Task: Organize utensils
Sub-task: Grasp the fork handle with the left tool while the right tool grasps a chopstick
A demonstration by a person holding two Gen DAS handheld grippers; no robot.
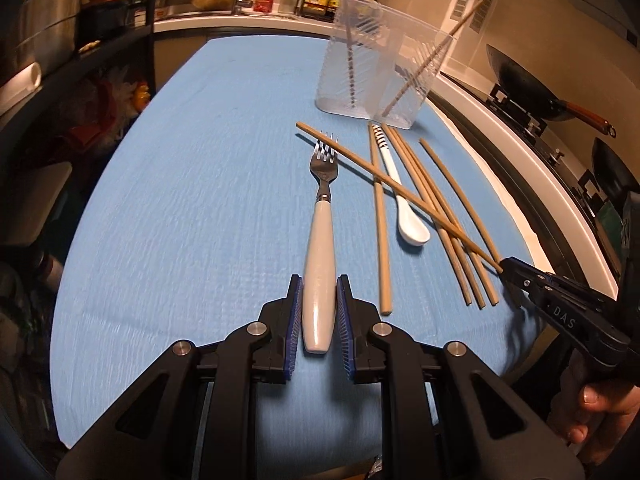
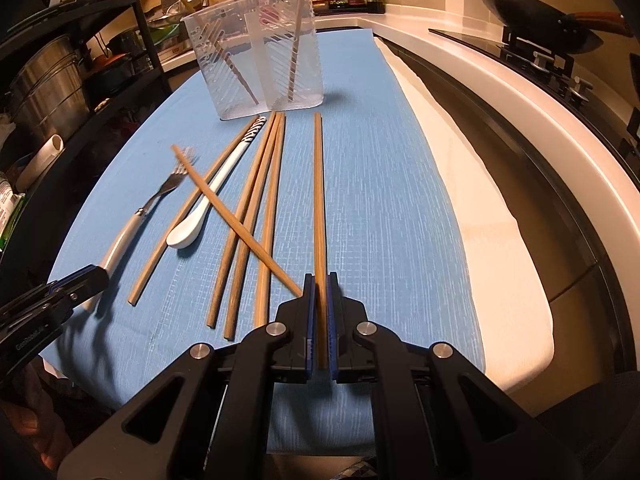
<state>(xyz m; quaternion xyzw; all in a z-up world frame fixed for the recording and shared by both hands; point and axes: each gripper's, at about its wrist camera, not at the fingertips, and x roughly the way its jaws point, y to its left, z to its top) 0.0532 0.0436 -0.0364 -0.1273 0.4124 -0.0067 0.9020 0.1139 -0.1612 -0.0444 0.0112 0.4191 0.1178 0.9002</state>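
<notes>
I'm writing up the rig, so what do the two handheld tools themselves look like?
Both are matte black linkage frames with round silver pivot pins and blue ribbed pads. The left tool carries pale lettering on its side in the right wrist view; the right tool shows "DAS" in the left wrist view.

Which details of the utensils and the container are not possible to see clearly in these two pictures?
- Fork tines: right wrist view, motion blur.
- Lifted chopstick: its gripped end, right wrist view, hidden by the right gripper.
- Container: its floor, both views, hazy ribbed walls.
- Fork handle end: right wrist view, covered by the left gripper.

Bare cloth (image 1: 192, 200) left, chopsticks (image 1: 440, 216) crowding right
</notes>
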